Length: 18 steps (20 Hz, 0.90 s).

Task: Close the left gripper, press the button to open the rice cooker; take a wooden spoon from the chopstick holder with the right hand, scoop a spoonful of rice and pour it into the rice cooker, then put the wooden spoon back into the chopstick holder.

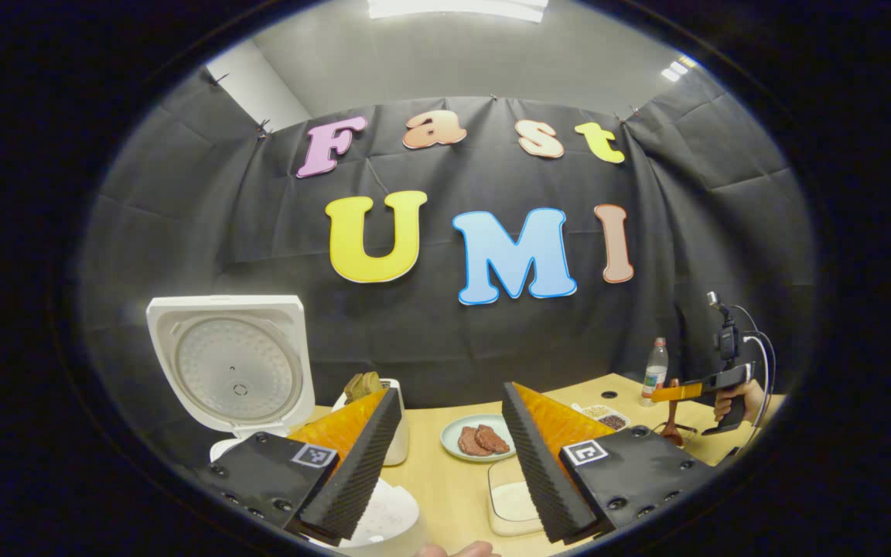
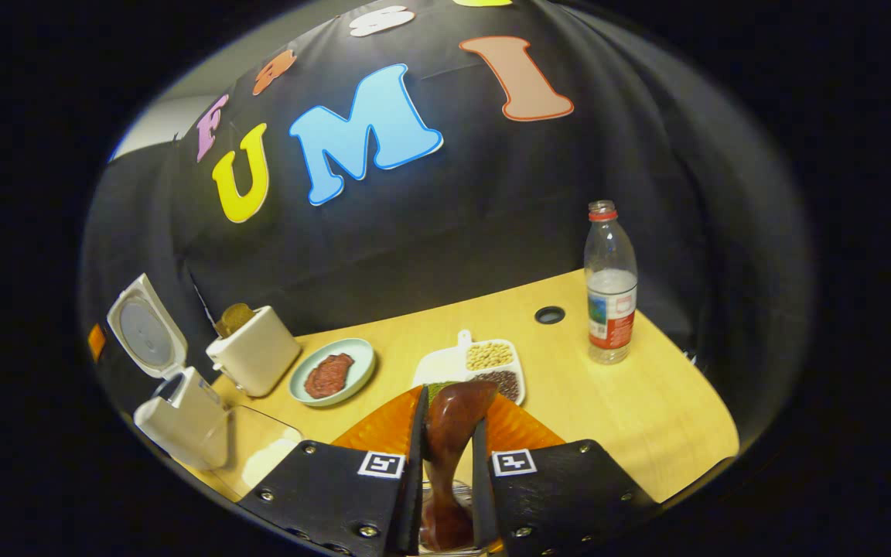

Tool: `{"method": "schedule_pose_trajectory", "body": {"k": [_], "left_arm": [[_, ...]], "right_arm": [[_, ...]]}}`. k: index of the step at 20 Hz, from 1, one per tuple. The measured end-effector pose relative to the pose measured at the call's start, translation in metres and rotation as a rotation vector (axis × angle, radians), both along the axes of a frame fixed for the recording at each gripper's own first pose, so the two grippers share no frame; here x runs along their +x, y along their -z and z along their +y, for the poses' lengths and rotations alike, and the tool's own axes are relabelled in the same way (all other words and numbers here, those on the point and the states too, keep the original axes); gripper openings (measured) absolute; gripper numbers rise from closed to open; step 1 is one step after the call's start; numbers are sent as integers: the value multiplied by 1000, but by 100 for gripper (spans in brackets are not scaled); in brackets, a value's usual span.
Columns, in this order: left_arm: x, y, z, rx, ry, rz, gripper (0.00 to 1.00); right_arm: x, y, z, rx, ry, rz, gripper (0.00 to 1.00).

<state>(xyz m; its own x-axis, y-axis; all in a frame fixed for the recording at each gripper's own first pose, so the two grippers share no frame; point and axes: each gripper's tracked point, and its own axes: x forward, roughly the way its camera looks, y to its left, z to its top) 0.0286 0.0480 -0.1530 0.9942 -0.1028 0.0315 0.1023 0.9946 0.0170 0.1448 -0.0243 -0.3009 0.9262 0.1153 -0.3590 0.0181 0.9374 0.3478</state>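
Observation:
The white rice cooker (image 1: 260, 433) stands at the left with its lid (image 1: 230, 363) up; its pot (image 1: 387, 518) lies under my left finger. My left gripper (image 1: 452, 394) is open and holds nothing. A clear container of rice (image 1: 513, 503) sits between its fingers. My right gripper (image 2: 452, 418) is shut on a dark wooden spoon (image 2: 457, 406), bowl end up and handle running down between the fingers. From the left gripper view, a hand holds the right gripper (image 1: 697, 391) far right, the spoon (image 1: 674, 424) hanging below it. The cooker (image 2: 179, 418) and rice container (image 2: 260, 456) lie left.
A white toaster (image 2: 256, 356) with bread stands behind the cooker. On the wooden table (image 2: 646, 402) are a plate of meat (image 2: 332, 371), a divided tray of beans (image 2: 492, 363) and a plastic bottle (image 2: 609, 286). A hand (image 1: 457, 551) shows at the bottom edge.

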Motion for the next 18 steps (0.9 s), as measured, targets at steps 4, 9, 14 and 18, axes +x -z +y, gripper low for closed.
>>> {"method": "schedule_pose_trajectory", "body": {"k": [4, 9, 14, 18], "left_arm": [[1, -1, 3, 10, 20, 3, 94], [4, -1, -3, 14, 57, 2, 90], [4, -7, 4, 8, 54, -13, 90], [3, -2, 8, 7, 48, -2, 94]], "right_arm": [[-19, -33, 22, -73, -32, -86, 19], [-26, -80, 31, -86, -26, -174, 19], [-23, -129, 62, -55, -68, -251, 19], [-16, -149, 128, 28, -183, -294, 19]]}}
